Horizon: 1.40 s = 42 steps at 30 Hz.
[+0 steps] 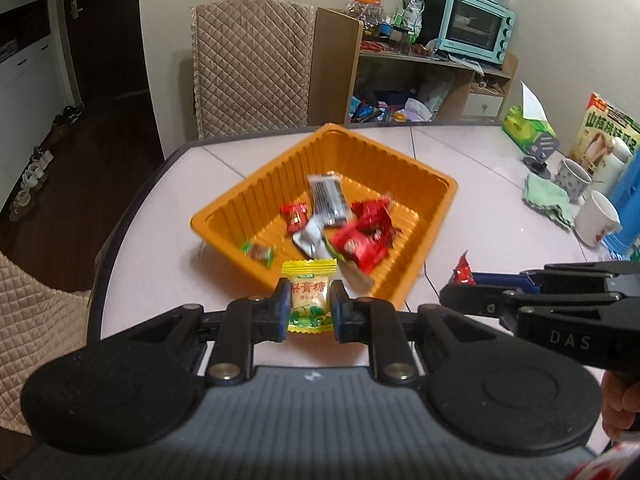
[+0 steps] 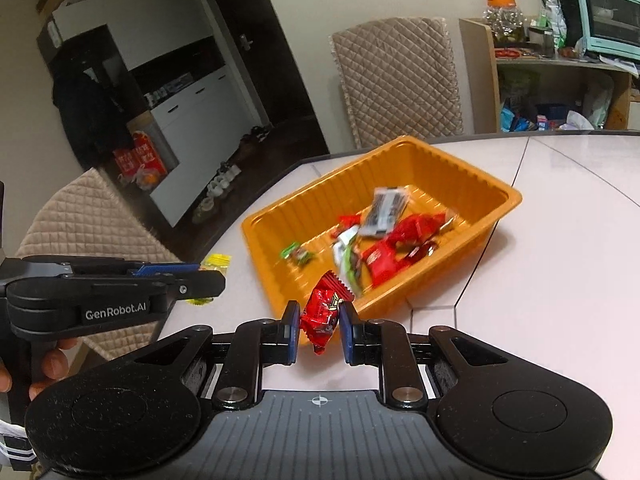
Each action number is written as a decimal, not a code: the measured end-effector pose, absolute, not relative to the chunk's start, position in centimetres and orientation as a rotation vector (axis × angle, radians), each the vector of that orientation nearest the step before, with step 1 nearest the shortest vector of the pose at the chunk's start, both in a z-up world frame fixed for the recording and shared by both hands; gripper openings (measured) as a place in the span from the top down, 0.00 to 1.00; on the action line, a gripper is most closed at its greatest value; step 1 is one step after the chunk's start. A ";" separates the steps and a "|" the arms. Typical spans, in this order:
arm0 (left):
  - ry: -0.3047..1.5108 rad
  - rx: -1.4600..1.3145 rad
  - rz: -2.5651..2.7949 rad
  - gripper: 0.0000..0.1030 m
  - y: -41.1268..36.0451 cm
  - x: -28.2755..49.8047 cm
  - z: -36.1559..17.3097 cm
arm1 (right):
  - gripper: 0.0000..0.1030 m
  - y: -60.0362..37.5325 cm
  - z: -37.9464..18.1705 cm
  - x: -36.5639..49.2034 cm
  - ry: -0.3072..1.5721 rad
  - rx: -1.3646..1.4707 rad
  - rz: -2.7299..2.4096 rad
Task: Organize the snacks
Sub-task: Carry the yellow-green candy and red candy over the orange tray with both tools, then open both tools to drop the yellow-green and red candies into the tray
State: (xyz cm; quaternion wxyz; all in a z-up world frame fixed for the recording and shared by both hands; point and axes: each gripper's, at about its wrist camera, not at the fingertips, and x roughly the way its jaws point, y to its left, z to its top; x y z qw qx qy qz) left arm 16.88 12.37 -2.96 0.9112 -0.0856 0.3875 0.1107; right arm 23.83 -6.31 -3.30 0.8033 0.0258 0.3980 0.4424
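The left tool (image 1: pixel 309 309) is closed on a yellow candy (image 1: pixel 309 300), its blue pads pressing both sides of the wrapper. The wrapper carries Chinese characters in red on a pale panel, with green fruit printed below; the last two characters read 膏糖. The candy hangs above the counter (image 1: pixel 480 216), just in front of the near rim of the orange tray (image 1: pixel 400 160).

The right tool (image 2: pixel 319 322) is closed on a red candy (image 2: pixel 320 314), whose crinkled foil shows a gold and black mark too small to read. It too sits just short of the tray's near rim. From the left wrist view the right tool's side reads "DAS"; from the right wrist view the left tool's side reads "GenRobot.AI".

Inside the tray lie several snacks, blurred: a grey and black packet (image 1: pixel 327 198), red wrappers (image 1: pixel 360 244), a silver packet and a small green candy (image 1: pixel 258 253). Their print cannot be made out.

On the counter's far right stand a green tissue box (image 1: pixel 524 128), a carton (image 1: pixel 604 136) with green Chinese lettering beginning 山, two mugs (image 1: pixel 596 218) and a green cloth (image 1: pixel 548 204). A teal oven (image 1: pixel 474 24) sits on the shelf behind.
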 end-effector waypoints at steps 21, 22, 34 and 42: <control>0.887 -0.183 0.227 0.82 15.5 26.6 -7.9 | 0.79 -5.0 -5.1 35.2 0.839 0.037 0.843; 0.893 -0.187 0.228 0.82 15.6 26.9 -8.2 | 0.79 -5.0 -5.2 35.5 0.841 0.034 0.843; 0.948 -0.220 0.222 0.82 16.2 28.2 -10.2 | 0.79 -4.6 -6.5 38.0 0.855 0.019 0.838; 0.937 -0.211 0.193 0.71 16.0 28.4 -9.8 | 0.79 -4.6 -6.7 38.7 0.857 0.015 0.829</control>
